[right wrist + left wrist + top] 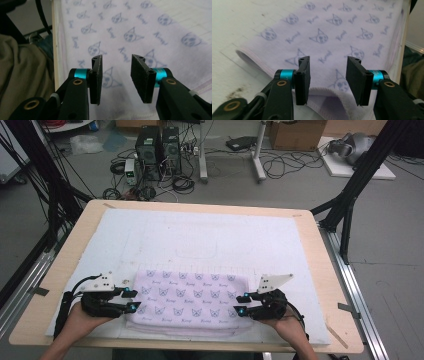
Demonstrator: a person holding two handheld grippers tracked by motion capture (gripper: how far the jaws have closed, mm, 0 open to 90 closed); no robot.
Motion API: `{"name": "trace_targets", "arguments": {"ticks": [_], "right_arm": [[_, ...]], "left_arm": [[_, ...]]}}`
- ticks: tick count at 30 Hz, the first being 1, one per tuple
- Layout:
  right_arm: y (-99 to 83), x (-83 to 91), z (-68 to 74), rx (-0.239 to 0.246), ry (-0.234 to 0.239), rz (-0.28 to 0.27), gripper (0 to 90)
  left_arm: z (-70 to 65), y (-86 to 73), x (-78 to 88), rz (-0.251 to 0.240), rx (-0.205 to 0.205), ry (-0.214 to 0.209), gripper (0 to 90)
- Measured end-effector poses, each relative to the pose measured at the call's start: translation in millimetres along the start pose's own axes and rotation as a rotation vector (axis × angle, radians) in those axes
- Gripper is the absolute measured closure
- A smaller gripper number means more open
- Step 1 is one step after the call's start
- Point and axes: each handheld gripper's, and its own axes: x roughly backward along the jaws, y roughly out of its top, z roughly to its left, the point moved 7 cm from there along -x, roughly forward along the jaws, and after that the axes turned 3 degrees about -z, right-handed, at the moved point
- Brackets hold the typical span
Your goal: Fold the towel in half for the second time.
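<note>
A folded pale-lilac towel (189, 300) printed with blue cat faces lies flat near the table's front edge. My left gripper (131, 299) is at the towel's left end, open, its tips just over the edge. In the left gripper view the open gripper (328, 72) hovers above the towel (337, 35), with its folded hem below the jaws. My right gripper (240, 304) sits at the towel's right end, open as well. The right gripper view shows the gripper (116, 71) over the towel (130, 32), nothing between the pads.
A white mat (200, 240) covers the wooden table (320, 270). Black frame legs (350, 195) stand at both sides. Computer towers (157, 147), cables and a cardboard box (295, 132) lie on the floor beyond the far edge. In the right gripper view, the person's clothing (22, 65) is at left.
</note>
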Motion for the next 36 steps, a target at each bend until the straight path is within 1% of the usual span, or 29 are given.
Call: {"name": "trace_targets", "arguments": {"ticks": [3,5,6,9,11,12,14,16,18,20,21,22,25,27,29,30,32,33,34,36], "right_arm": [[-7.2,-0.5,5.7,0.006,0.009,0.021,62.2],[-12.0,0.6,7.4,0.035,-0.006,0.041,61.7],[-13.8,1.1,8.8,0.034,-0.002,0.045,61.6],[-21.8,2.3,10.7,0.038,0.001,0.061,61.2],[-28.1,2.7,12.7,0.044,0.003,0.069,59.3],[-29.3,3.0,13.7,0.043,0.006,0.065,59.0],[-31.6,4.4,15.8,0.051,0.016,0.060,57.9],[-32.8,3.7,16.0,0.058,0.016,0.061,57.7],[-33.8,1.5,15.3,0.055,0.016,0.069,58.1],[-34.5,-0.6,15.8,0.066,0.013,0.065,58.8],[-34.4,-0.6,15.8,0.067,0.009,0.061,58.9],[-34.4,0.6,16.3,0.065,0.011,0.059,58.9],[-33.0,5.7,18.2,0.069,0.012,0.042,58.8],[-34.2,6.1,18.6,0.081,0.004,0.049,58.8],[-36.5,4.9,18.7,0.081,-0.001,0.056,59.3],[-37.2,4.1,18.4,0.080,0.000,0.054,59.9],[-37.5,2.4,17.2,0.070,0.002,0.057,63.2],[-37.5,2.0,17.1,0.068,-0.001,0.064,66.3],[-37.3,1.5,17.0,0.074,0.000,0.066,69.3],[-36.7,0.7,16.8,0.076,0.000,0.077,76.2]], "left_arm": [[-5.3,-9.1,-2.1,0.036,-0.011,-0.004,60.2],[-6.3,-14.5,-2.6,0.055,-0.014,0.003,60.4],[-6.2,-17.1,-2.5,0.066,-0.019,0.003,60.1],[-7.3,-21.1,-1.0,0.066,-0.018,0.009,58.5],[-9.7,-22.6,0.4,0.065,-0.016,0.007,56.7],[-10.6,-23.2,1.3,0.064,-0.013,0.008,55.3],[-11.5,-24.7,2.0,0.065,-0.007,-0.005,51.7],[-11.2,-25.3,1.3,0.067,-0.008,-0.005,51.5],[-11.0,-25.2,-0.1,0.067,-0.018,0.011,55.3],[-11.7,-25.0,-1.0,0.067,-0.028,0.026,58.8],[-11.9,-25.0,-0.4,0.071,-0.038,0.026,62.1],[-12.3,-24.8,-0.1,0.069,-0.035,0.025,64.3],[-12.4,-24.3,3.6,0.064,-0.029,0.019,63.8],[-12.2,-25.5,4.3,0.065,-0.026,0.019,62.8],[-12.7,-27.1,3.6,0.064,-0.027,0.024,62.8],[-12.9,-27.8,2.8,0.063,-0.034,0.027,63.3],[-13.6,-27.9,1.9,0.061,-0.039,0.040,64.5],[-13.8,-27.7,1.6,0.061,-0.044,0.043,66.6],[-14.1,-27.4,1.3,0.062,-0.053,0.045,70.4],[-15.8,-27.2,-0.2,0.064,-0.056,0.040,78.9]]}}
